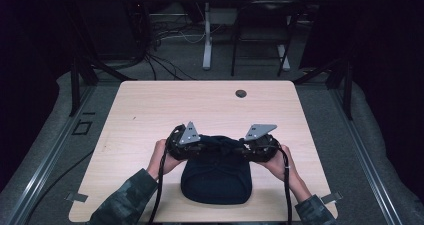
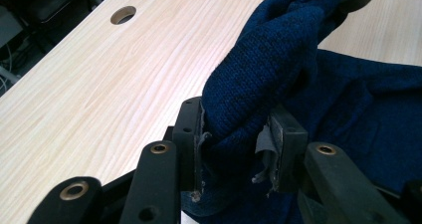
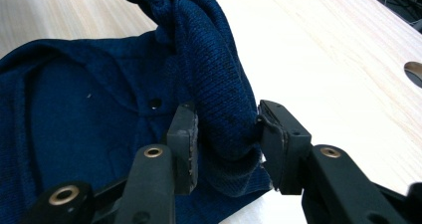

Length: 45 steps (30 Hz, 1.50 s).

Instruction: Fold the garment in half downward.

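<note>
a dark blue knit hat (image 1: 216, 177) lies at the near middle of the wooden table (image 1: 150, 110). the left gripper (image 2: 238, 139) and right gripper (image 3: 226, 139) each clamp a bunched fold of its far rim, lifted slightly; the grasp looks made, folding or moving seemingly remains.

The hat (image 2: 278, 59) is dark blue knitted cloth, matt, with a fine ribbed weave and a slightly fuzzy, rough surface; a few pale specks of lint sit on it. The table (image 2: 99, 84) is light wood-grain laminate, smooth, with a soft sheen where light falls. The left gripper (image 2: 238, 144) has matt black plastic links with brass-coloured metal eyelets, and its pads (image 2: 199, 134) carry worn, frayed grey lining. The right gripper (image 3: 226, 147) is made of the same matt black plastic, with rough, scuffed pad faces. Each gripper bears a flat grey metal plate (image 1: 190, 133), dull in finish.
</note>
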Each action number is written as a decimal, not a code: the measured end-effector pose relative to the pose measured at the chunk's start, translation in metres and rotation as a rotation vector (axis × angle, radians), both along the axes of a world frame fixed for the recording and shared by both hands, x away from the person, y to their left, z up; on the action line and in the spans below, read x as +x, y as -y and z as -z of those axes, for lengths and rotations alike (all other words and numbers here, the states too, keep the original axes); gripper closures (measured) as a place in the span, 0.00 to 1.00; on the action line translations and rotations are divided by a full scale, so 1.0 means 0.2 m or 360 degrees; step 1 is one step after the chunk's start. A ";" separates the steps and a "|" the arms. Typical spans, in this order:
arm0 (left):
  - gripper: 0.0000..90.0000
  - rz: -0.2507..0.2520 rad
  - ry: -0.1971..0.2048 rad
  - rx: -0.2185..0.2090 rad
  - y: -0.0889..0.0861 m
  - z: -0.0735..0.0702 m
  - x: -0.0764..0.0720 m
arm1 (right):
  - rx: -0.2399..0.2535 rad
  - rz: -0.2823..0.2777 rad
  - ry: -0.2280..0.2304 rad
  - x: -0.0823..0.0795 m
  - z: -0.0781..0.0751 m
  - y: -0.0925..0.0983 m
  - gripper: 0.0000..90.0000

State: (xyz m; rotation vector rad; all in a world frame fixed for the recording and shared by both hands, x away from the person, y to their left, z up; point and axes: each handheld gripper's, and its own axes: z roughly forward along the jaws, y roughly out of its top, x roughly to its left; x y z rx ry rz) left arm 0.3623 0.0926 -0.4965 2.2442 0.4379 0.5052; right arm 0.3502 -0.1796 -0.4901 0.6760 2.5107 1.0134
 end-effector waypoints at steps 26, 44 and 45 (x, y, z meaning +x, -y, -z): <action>0.73 0.0029 -0.0047 -0.0033 -0.03 0.08 -0.11 | -0.0058 -0.0039 -0.0049 -0.09 0.06 -0.02 0.67; 0.73 0.0061 -0.0089 -0.0010 -0.03 0.16 -0.17 | -0.0098 -0.0060 -0.0105 -0.15 0.15 -0.02 0.66; 0.73 0.0058 -0.0088 -0.0010 -0.03 0.16 -0.18 | -0.0101 -0.0069 -0.0109 -0.15 0.16 -0.02 0.66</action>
